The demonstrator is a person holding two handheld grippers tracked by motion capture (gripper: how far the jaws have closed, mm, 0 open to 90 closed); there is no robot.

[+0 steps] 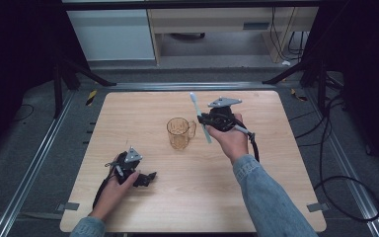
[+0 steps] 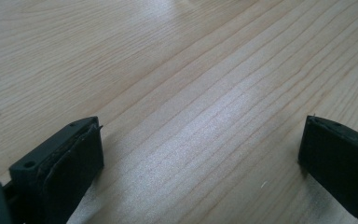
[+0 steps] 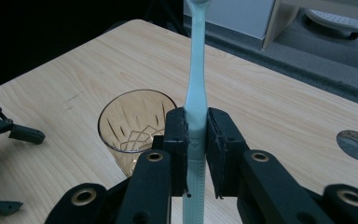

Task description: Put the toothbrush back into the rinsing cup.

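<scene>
The right hand-held gripper (image 3: 196, 154) is clamped on a pale blue-green toothbrush (image 3: 196, 93), its two black jaws pressing the handle from either side at about the middle. Seen from the high view, this hand-held gripper (image 1: 203, 118) is held above the desk (image 1: 256, 187), and the toothbrush (image 1: 200, 116) runs at a slant, one end pointing away toward the far edge and the other end pointing down toward the person. Just beside it, to its left in the high view, an amber glass mug (image 1: 179, 133) with a handle stands upright near the middle of the desk. In the right gripper view the mug (image 3: 130, 128) sits just behind and to the left of the jaws, empty, its cut pattern showing through the mouth.

The left hand-held gripper (image 1: 145, 178) rests low near the front left of the desk, well apart from the mug. Its jaws stand wide with nothing between them, bare wood showing in the gap in the left gripper view.

Judging from this, the likely aim is to drop the toothbrush into the mug. The risks: the grip sits on a smooth, narrow handle, so the toothbrush could swivel or slip. The lower end could strike the rim instead of the mouth. A sideways push could tip the mug, since nothing is steadying it.
</scene>
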